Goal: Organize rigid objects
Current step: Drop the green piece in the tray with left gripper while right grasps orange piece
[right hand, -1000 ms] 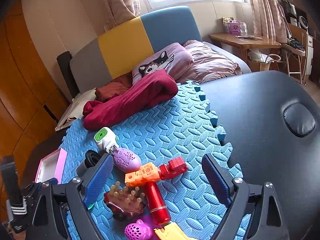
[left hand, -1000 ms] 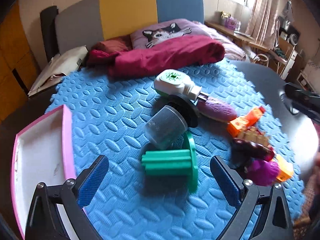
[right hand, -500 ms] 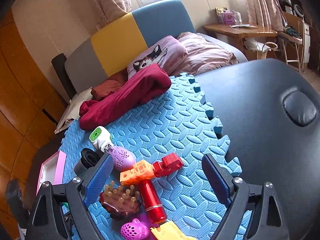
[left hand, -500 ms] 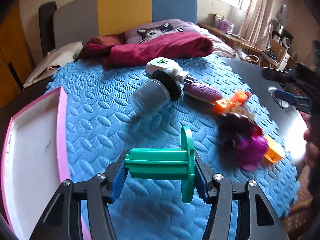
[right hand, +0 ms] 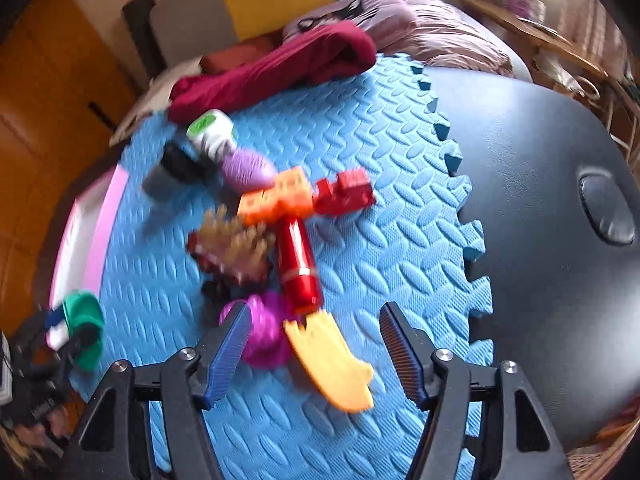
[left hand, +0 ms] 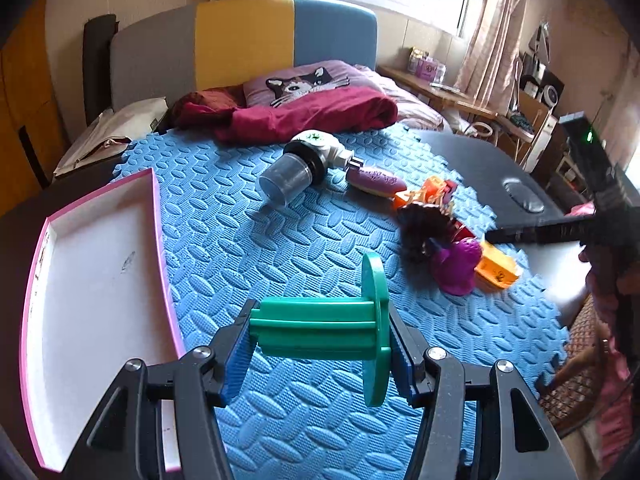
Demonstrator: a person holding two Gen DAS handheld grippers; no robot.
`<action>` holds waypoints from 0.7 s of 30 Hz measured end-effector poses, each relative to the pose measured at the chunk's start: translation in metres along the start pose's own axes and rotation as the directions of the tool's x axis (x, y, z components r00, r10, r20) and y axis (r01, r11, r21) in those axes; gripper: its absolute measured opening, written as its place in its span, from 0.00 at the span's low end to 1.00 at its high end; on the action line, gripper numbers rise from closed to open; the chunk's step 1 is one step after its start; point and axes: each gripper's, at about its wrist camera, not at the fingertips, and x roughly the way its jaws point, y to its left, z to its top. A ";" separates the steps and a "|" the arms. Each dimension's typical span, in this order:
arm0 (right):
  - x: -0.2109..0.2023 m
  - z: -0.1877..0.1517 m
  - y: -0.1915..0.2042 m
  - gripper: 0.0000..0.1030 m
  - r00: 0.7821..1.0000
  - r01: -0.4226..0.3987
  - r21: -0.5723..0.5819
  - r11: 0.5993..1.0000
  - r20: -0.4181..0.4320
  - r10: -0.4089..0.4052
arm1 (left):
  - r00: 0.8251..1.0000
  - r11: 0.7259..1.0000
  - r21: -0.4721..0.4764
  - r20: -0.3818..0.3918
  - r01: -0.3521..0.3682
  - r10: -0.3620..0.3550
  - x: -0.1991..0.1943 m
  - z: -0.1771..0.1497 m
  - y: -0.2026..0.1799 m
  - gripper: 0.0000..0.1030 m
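Two hand-held grippers work: the left hand-held gripper (left hand: 320,344) pinches a green spool (left hand: 332,326) above the blue foam mat (left hand: 224,248), beside the pink tray (left hand: 156,216); the right hand-held gripper (right hand: 314,350) hangs spread over a yellow toy piece (right hand: 332,360).

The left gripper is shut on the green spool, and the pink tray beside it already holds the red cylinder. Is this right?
Not quite. The left gripper is shut on the green spool, but the left wrist view shows the pink tray holding nothing; the red cylinder lies on the blue mat.

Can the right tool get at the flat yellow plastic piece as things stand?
Probably yes: the right tool is open, the flat yellow plastic piece lies between its jaws, nothing covering it.
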 end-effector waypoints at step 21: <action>0.034 -0.010 0.008 0.26 0.977 0.164 -0.146 0.976 -0.113 -0.182 | 0.967 0.891 -0.402 0.045 -0.214 0.252 -0.043 0.010 0.190 0.58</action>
